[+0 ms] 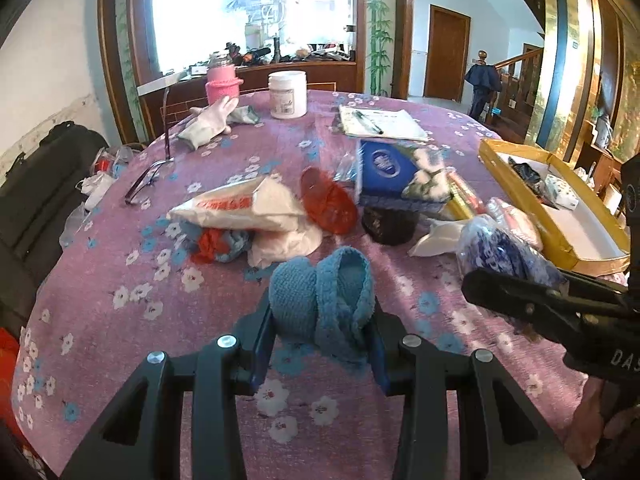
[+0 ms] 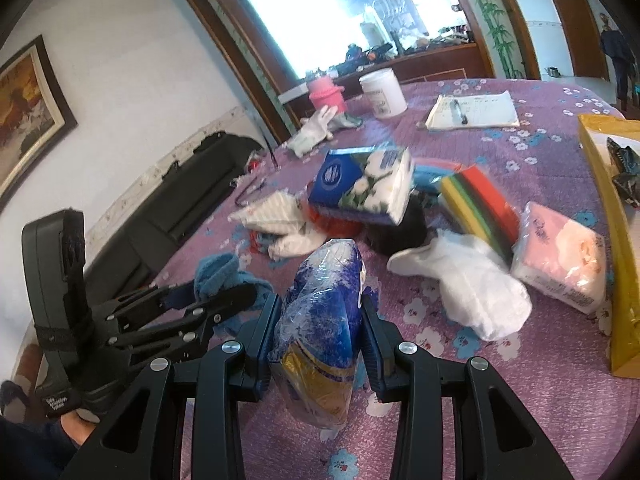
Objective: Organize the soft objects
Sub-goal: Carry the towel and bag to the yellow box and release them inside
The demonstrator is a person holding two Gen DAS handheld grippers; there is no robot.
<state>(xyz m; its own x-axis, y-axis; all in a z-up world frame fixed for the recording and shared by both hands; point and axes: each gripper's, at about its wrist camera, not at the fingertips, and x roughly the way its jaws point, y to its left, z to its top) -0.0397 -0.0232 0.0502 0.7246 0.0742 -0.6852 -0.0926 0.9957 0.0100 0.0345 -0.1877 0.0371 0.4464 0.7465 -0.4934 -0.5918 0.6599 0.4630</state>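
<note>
My left gripper is shut on a blue knitted shoe, held just above the purple flowered tablecloth. My right gripper is shut on a blue and gold plastic-wrapped packet. That packet and the right gripper's black fingers also show at the right of the left wrist view. In the right wrist view the left gripper sits at the lower left with the blue shoe. A yellow open box stands at the right of the table.
Strewn on the table are a blue tissue pack, a pink tissue pack, a white sock, coloured sponges, a red net item, a white jar, a pink knitted jar cover, gloves and a notebook with pen.
</note>
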